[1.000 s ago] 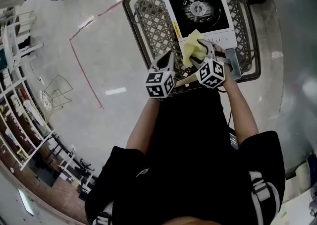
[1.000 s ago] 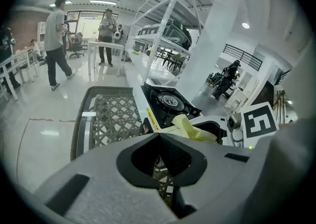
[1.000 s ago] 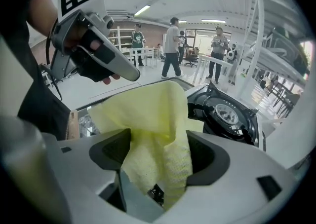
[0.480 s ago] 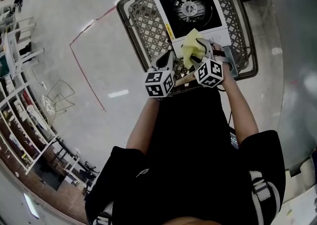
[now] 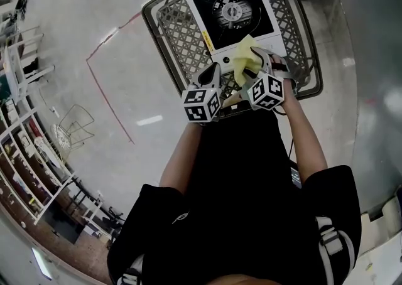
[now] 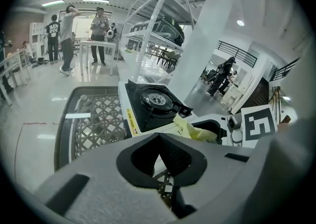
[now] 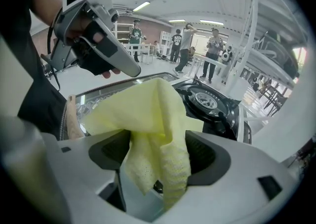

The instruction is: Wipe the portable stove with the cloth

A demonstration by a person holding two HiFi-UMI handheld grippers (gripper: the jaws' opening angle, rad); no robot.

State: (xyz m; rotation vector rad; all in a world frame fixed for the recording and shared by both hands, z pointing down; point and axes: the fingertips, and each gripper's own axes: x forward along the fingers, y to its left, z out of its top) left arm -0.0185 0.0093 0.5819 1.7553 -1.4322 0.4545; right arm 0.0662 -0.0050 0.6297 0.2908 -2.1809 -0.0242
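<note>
The right tool (image 7: 159,161) is pinching a yellow cloth (image 7: 153,109) between its jaws. Most of the fabric is bunching loosely above the pinch, and only a short tail is hanging below. That is raising the first risk: if the tool is brought down on the portable stove (image 5: 262,40) as it is, hard jaw tips rather than fabric are likely to be meeting the surface, scraping instead of wiping. The loose flap could also be snagging on the raised pan supports around the burner (image 5: 233,9), tugging the cloth out of the grip. The stove is sitting unrestrained on a lattice metal tabletop (image 5: 182,29), so a firm stroke may be pushing it along. The left tool (image 6: 159,144), its jaws pressed together on nothing, is hovering near the stove's front left corner and bracing nothing.

The stove is showing a black top panel set in a white body, with a yellow label strip along its left edge. It is lying on the right half of the tabletop, just ahead of both tools. The cloth is being held over the stove's white front edge; whether it is touching cannot be told.
</note>
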